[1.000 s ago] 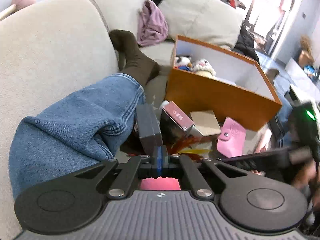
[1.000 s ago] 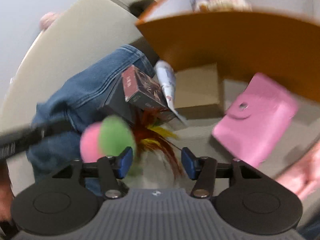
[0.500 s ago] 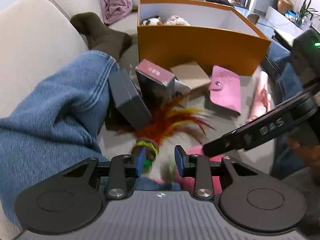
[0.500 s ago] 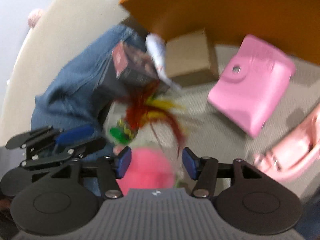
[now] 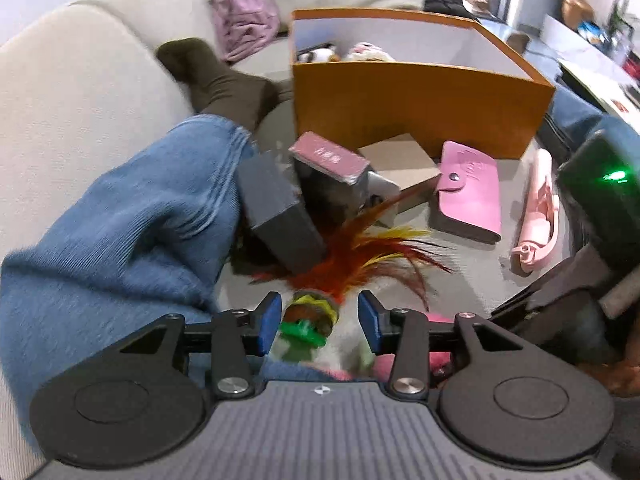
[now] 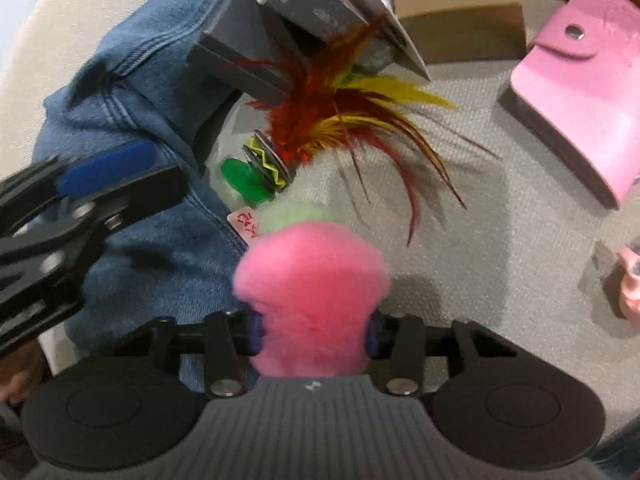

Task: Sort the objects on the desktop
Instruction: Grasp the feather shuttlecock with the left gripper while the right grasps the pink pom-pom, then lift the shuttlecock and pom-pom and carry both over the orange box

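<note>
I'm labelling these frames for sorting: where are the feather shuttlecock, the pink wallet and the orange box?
feather shuttlecock (image 6: 340,120): right wrist view, on the red and yellow feathers.
pink wallet (image 5: 472,192): left wrist view, on its front cover.
orange box (image 5: 400,100): left wrist view, on its near outer wall.

free: grey cushion (image 6: 500,248) right of feathers (image 6: 344,120) | blocked: jeans leg (image 5: 132,248) left (boxes (image 5: 280,216) beyond)

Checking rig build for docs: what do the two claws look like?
Both match: the left claw and the right claw have black linkage arms, silver pivot bolts, blue pads, round black side discs and a ribbed grey base with a small logo. The right unit's black body carries a green light.
</note>
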Demonstrator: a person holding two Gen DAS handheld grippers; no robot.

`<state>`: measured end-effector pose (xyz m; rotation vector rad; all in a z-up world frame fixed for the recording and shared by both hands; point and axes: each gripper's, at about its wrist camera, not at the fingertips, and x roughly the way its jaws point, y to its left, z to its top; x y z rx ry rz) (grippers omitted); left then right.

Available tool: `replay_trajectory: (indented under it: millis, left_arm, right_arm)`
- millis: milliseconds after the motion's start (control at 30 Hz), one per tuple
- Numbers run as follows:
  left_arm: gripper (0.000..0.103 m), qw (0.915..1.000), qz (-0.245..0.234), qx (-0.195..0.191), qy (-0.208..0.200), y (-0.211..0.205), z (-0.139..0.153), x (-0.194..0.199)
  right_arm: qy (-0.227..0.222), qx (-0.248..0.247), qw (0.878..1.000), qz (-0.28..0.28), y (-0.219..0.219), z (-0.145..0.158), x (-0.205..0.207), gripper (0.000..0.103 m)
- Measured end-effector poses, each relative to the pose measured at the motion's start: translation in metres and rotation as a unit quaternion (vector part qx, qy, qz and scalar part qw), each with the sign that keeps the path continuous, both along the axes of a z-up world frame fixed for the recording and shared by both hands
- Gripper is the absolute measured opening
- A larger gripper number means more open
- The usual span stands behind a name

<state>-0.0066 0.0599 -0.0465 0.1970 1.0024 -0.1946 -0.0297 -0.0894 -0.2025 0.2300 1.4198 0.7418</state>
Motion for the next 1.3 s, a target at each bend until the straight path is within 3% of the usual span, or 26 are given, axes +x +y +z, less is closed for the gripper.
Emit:
replay_trajectory:
  millis: [133,300,367,533,600,667,767,967,1100,1300]
  left_arm:
    - [0.049,0.9994,-0.027,0.023,0.004,-0.017,-0.01,0.015]
    - [0.049,0.9941,-0.056,0.083,0.042,-0.042,-0.037,0.035]
    - [0.049,0.9906,-0.065,0.104,0.06,-0.051,-0.05,0.043]
    - [0.046,0.9885,-0.043,0.106,0.099,-0.053,-0.072,0.066]
    - [0.04,0.9899,-0.029,0.089,0.107,-0.048,-0.073,0.071]
    - [0.024,0.9911,-0.02,0.071,0.111,-0.042,-0.072,0.072]
    - [0.015,0.9933,-0.009,0.037,0.109,-0.031,-0.067,0.064]
    - [0.01,0.9924,0.001,-0.076,0.097,-0.014,-0.047,0.035]
    - [0.009,0.9873,-0.012,-0.142,0.071,-0.009,-0.024,0.015]
    - [0.008,0.9799,-0.021,-0.198,0.006,-0.004,0.02,0.0]
  right_arm:
    - [-0.07,-0.03,0.997,-0.017,-0.015,0.02,-0.004,0.044]
    - [-0.138,-0.075,0.984,-0.084,-0.051,0.037,0.007,0.044]
    - [-0.151,-0.087,0.98,-0.097,-0.057,0.041,0.014,0.045]
    - [-0.156,-0.082,0.979,-0.099,-0.065,0.04,0.026,0.045]
    - [-0.158,-0.082,0.979,-0.095,-0.065,0.037,0.024,0.045]
    - [-0.157,-0.081,0.979,-0.097,-0.072,0.045,0.023,0.045]
    - [-0.163,-0.08,0.978,-0.104,-0.074,0.048,0.021,0.045]
    - [-0.168,-0.078,0.976,-0.117,-0.078,0.052,0.022,0.045]
    - [-0.18,-0.068,0.975,-0.113,-0.082,0.062,0.019,0.045]
    - [-0.228,-0.035,0.967,-0.107,-0.086,0.095,0.012,0.044]
